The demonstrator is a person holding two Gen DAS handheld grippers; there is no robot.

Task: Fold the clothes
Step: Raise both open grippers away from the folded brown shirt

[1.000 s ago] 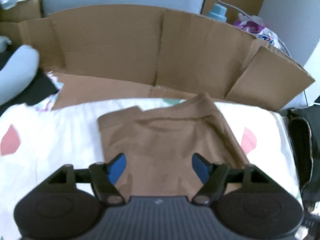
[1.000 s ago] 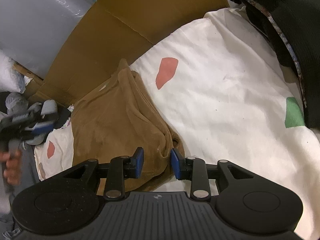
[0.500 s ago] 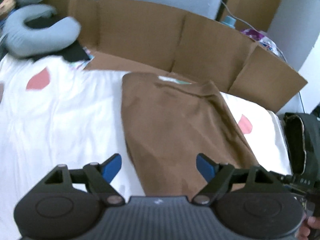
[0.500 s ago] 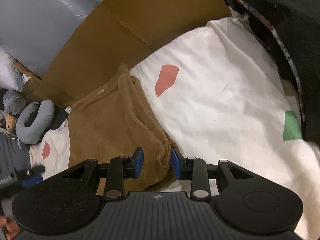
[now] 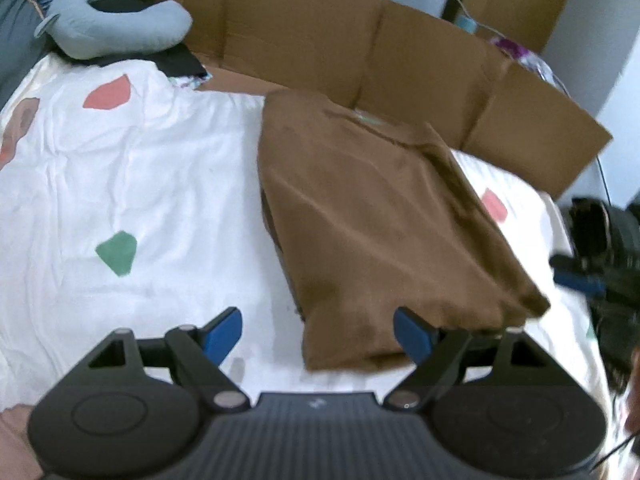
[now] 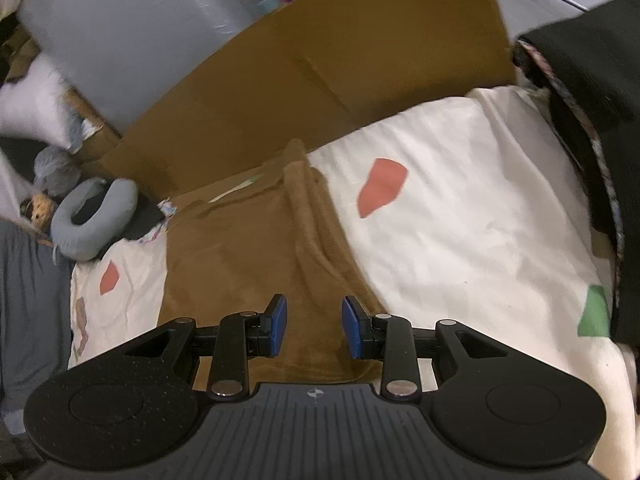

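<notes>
Bedroom, patterned duvet [image 5: 120,168], neck pillow [image 5: 116,28]

Both wrist views look steeply down, close over the bed; shared: garment [image 5: 384,216] [image 6: 256,256], cardboard [image 5: 360,48] [image 6: 320,80] at 12 o'clock.

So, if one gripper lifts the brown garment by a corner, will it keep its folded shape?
Probably not. The brown garment looks soft and floppy: its right edge bunches into a ridge. The stacked layers would likely slide apart and droop. It seems light, resting on the white sheet.

Soft daylight, motion blur, fisheye-warped edges
</notes>
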